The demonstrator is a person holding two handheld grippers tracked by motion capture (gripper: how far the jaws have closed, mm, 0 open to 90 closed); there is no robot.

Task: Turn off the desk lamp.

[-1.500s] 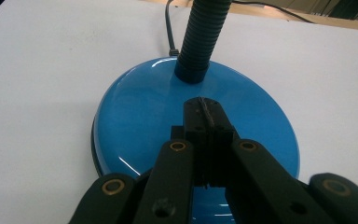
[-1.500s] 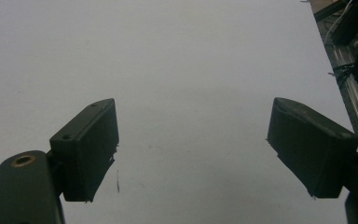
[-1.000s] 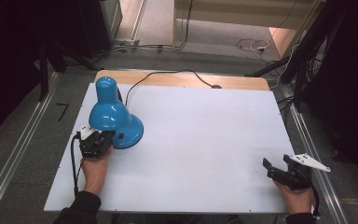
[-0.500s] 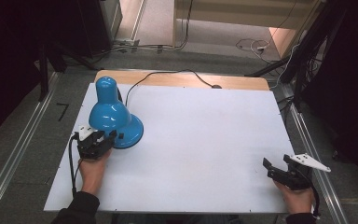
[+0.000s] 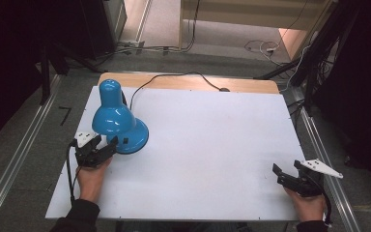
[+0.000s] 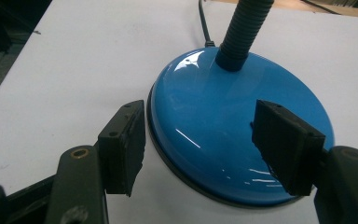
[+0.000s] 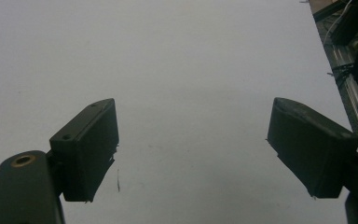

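I see wide bare board across the middle and right of the white table [image 5: 212, 145]. The blue lamp [image 5: 118, 121] stands near its far-left corner, its neck leaning toward the far edge. My left gripper [image 5: 101, 147] has just been opening; its jaws are spread, with the lamp's round base [image 6: 237, 135] between them, pads not pressing. My right gripper [image 5: 286, 173] sits spread at the near-right edge, holding nothing.

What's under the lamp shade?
The blue base sits under the shade on the white table, with the neck rising from it. The shade's inside faces down, so any bulb is hidden.
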